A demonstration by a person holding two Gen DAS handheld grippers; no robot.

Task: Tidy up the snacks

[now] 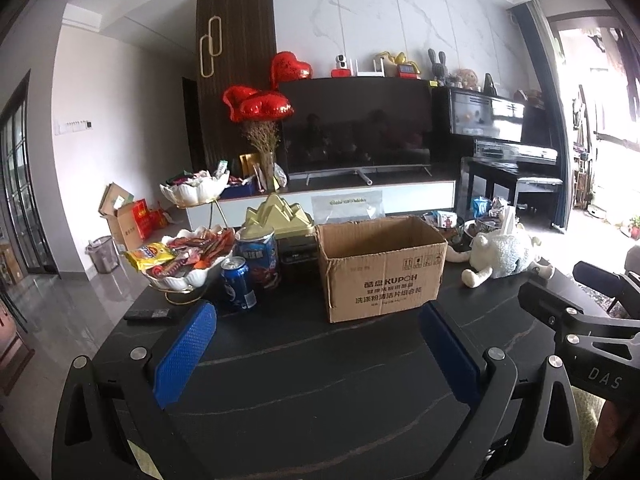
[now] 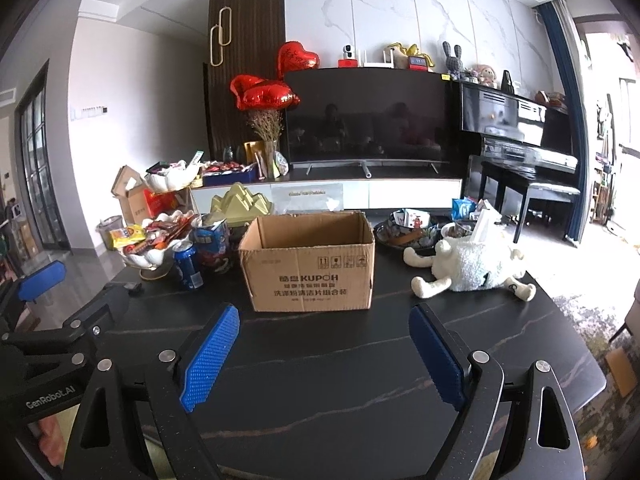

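Note:
An open, empty-looking cardboard box [image 1: 382, 268] [image 2: 310, 264] stands mid-table. To its left a white tiered dish [image 1: 188, 256] [image 2: 154, 242] is heaped with wrapped snacks, a yellow packet [image 1: 150, 255] at its edge. A blue can [image 1: 239, 284] [image 2: 187, 266] and a blue canister [image 1: 258, 256] [image 2: 211, 242] stand beside it. More snack packets [image 2: 464, 208] lie at the back right. My left gripper [image 1: 320, 344] is open, nothing between its blue pads, short of the box. My right gripper [image 2: 324, 344] is open and empty too, in front of the box.
A white plush sheep [image 2: 472, 268] lies right of the box, with a dark bowl [image 2: 404, 236] behind it. A remote [image 1: 148, 314] lies at the table's left edge. A gold mountain-shaped ornament [image 1: 280, 216] stands behind the box. A TV, a piano and red balloons are beyond.

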